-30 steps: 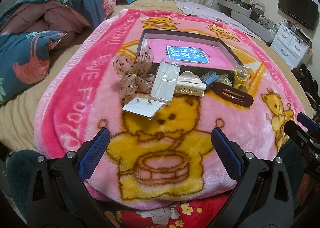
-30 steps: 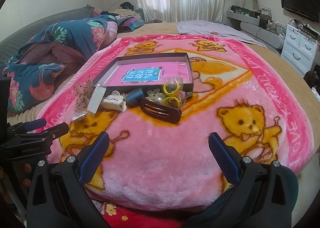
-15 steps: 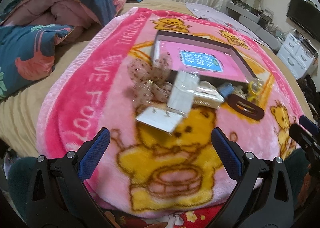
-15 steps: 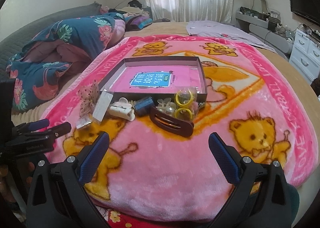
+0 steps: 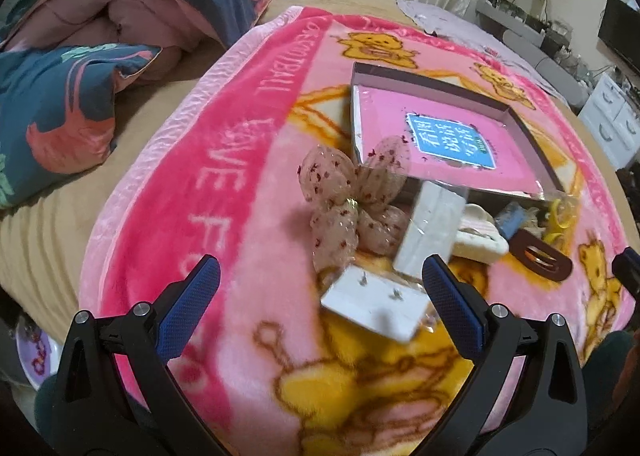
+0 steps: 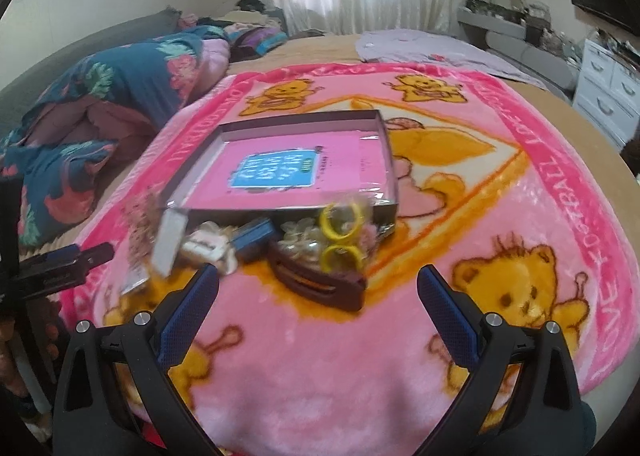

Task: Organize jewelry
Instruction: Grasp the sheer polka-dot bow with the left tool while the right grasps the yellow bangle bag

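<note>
1. A pink blanket (image 5: 248,192) printed with yellow bears covers a bed; it carries everything described here.
2. A shallow box (image 6: 384,160) with a pink floor and a blue label sits near the middle of the blanket, open at the top.
3. The jewelry lies in a loose row along the box's near edge, outside the box.
4. At the left end of the row is a sheer bow (image 5: 352,200) with dark red speckles, touching the box's near left corner.
5. Just in front of the bow lies a white card (image 5: 376,304) holding two small earrings (blurred, so no finer detail shows).
6. A pale packet (image 5: 432,232) leans beside the bow, and a cream hair claw (image 5: 480,240) sits next to it.
7. Farther right are a small blue item (image 6: 256,236), two yellow rings (image 6: 340,240), and a brown oval hair clip (image 6: 320,280) nearest the blanket's front edge.
8. The left gripper (image 5: 320,296) is spread wide with nothing between its blue pads, hovering over the card and the bow.
9. The right gripper (image 6: 318,300) is also spread wide and empty, hovering just in front of the brown clip.
10. A rumpled dark floral quilt (image 5: 80,68) lies off the blanket's left edge.
</note>
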Demonstrator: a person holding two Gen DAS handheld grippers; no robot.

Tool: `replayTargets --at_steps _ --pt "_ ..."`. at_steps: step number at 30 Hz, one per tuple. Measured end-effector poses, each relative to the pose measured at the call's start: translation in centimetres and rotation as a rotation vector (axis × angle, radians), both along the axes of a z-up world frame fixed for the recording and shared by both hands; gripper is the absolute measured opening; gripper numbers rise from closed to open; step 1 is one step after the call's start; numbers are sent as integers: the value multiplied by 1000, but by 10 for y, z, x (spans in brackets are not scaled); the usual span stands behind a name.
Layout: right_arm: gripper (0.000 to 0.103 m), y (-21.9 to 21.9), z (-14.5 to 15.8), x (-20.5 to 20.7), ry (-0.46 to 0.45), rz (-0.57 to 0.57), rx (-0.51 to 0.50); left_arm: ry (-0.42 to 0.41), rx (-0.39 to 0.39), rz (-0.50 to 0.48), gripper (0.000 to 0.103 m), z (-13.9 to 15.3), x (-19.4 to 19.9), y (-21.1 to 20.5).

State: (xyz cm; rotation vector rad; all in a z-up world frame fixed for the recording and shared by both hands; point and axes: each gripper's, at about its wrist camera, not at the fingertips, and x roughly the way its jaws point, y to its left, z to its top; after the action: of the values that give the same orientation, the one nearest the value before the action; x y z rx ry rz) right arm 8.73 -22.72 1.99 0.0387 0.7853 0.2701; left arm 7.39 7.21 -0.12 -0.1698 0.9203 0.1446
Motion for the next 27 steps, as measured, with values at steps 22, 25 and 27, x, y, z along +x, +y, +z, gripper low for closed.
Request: replayTargets --at_steps 22,25,27 --pt "54 18 -49 78 94 -47 -60 92 -137 -19 57 -42 66 23" --pt "43 15 -52 79 96 -42 -55 83 -132 -46 40 -41 65 18" --pt "41 11 -51 77 88 -42 -40 68 -119 -60 29 -38 63 16"
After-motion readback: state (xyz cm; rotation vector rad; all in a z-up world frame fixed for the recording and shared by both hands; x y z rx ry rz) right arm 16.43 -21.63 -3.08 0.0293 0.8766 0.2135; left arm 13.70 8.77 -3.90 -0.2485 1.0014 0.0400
